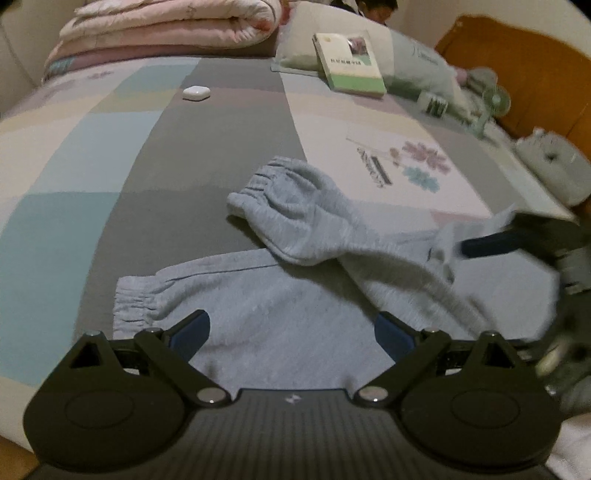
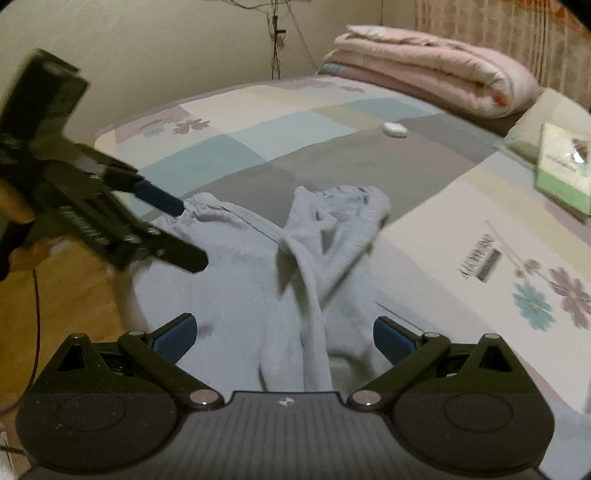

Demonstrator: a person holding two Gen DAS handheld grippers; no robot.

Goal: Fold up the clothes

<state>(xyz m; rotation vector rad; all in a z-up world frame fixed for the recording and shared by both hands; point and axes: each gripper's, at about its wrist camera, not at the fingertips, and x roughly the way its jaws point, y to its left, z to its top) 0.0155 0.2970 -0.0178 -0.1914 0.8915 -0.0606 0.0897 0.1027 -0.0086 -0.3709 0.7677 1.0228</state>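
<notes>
While the grey sweatpants [image 1: 280, 332] lay crumpled on the bed [image 1: 74, 177], I had left gripper [image 1: 291, 334] and right gripper [image 2: 284, 338] both spread wide, empty.

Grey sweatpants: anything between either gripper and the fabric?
Nothing visible. The sweatpants lie directly under the open left gripper and open right gripper; the earbud case and book sit far off.

We look low and close from each wrist across the bed [image 1: 92, 155], one view facing the folded quilt [image 1: 166, 26], the other angled leftward; both share the grey trousers [image 2: 236, 302] nearby.
</notes>
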